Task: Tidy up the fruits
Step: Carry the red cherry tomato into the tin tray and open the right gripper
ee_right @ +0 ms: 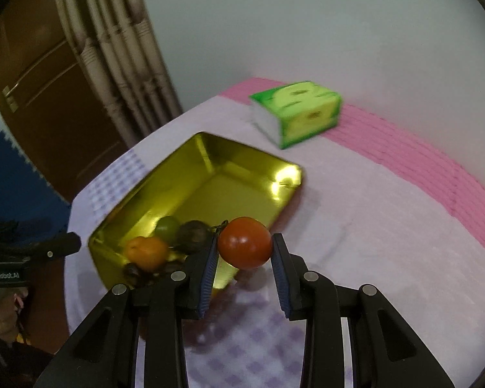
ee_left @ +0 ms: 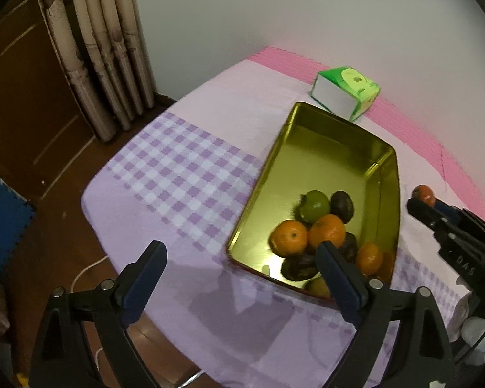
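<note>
Clamping a smooth, round red-orange fruit (ee_right: 245, 242) between its ribbed blue pads (ee_right: 210, 274), the right gripper (ee_right: 245, 252) holds it in the air just over the near right corner of the gold tray (ee_right: 210, 174); the fruit sits right at the fingertips, pressed from both sides. In the left wrist view this gripper (ee_left: 418, 205) shows black and angular to the right of the tray, the fruit (ee_left: 423, 194) at its tip.

The left gripper (ee_left: 241, 257) stands with its jaws spread wide and nothing between them; one black finger with a blue toothed pad (ee_left: 145, 278) hangs over the cloth left of the tray, the other over the tray's near end.

The tray is a shallow, glossy metal rectangle with rounded corners and a mirror-like floor. In its near end lie the heaped fruits: dimpled oranges (ee_left: 289, 237), a smooth green one (ee_left: 314, 206) and dark, dull purple ones (ee_left: 342, 206). The tray's far half is bare metal.

Under the tray lies a soft lilac cloth (ee_left: 184, 174), checked beside the tray and plain beyond it. Past the tray's far end sits a green and white tissue pack (ee_left: 346, 92), blocky and slightly glossy, by a ribbed pink mat (ee_left: 420, 123) against the pale wall.
</note>
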Available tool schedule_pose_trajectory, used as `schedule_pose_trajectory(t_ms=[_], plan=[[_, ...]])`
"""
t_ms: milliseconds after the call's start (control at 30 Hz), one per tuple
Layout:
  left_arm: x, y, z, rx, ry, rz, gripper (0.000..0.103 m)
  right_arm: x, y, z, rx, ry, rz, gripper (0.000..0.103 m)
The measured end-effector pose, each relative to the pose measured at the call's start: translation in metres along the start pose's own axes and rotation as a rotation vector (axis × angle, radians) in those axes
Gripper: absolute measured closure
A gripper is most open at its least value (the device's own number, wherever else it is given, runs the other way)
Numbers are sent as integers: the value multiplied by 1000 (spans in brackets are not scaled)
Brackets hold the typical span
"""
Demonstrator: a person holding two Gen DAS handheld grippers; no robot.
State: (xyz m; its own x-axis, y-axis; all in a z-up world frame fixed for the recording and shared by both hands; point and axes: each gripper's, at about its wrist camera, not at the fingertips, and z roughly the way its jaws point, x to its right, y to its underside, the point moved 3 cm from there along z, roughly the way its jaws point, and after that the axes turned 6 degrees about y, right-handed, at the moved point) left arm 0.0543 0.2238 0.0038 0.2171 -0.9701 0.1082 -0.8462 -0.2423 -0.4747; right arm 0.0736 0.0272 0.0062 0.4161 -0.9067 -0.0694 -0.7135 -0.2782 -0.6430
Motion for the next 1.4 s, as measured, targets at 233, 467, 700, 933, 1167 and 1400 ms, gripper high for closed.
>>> schedule_pose_trajectory(t_ms=[233, 467, 700, 933, 1167, 1400], plan=[[-8, 0, 4, -16, -26, 5, 11, -36, 4, 20, -37, -32, -53, 69], [-10, 0, 5, -20, -26, -3, 11, -47, 8, 39, -76, -22, -71, 69], [-12, 0, 7, -26, -21, -7, 11, -51, 10, 53, -109, 1, -74, 69], [-11, 0, 6, -25, -24, -9, 11, -47, 14, 60, -127, 22, -53, 68], [-9, 3, 6, -21, -27, 14, 11, -47, 12, 54, -114, 26, -47, 57], [-1, 5, 4, -15, -30, 38, 11, -44, 9, 24, -43, 22, -19, 24]])
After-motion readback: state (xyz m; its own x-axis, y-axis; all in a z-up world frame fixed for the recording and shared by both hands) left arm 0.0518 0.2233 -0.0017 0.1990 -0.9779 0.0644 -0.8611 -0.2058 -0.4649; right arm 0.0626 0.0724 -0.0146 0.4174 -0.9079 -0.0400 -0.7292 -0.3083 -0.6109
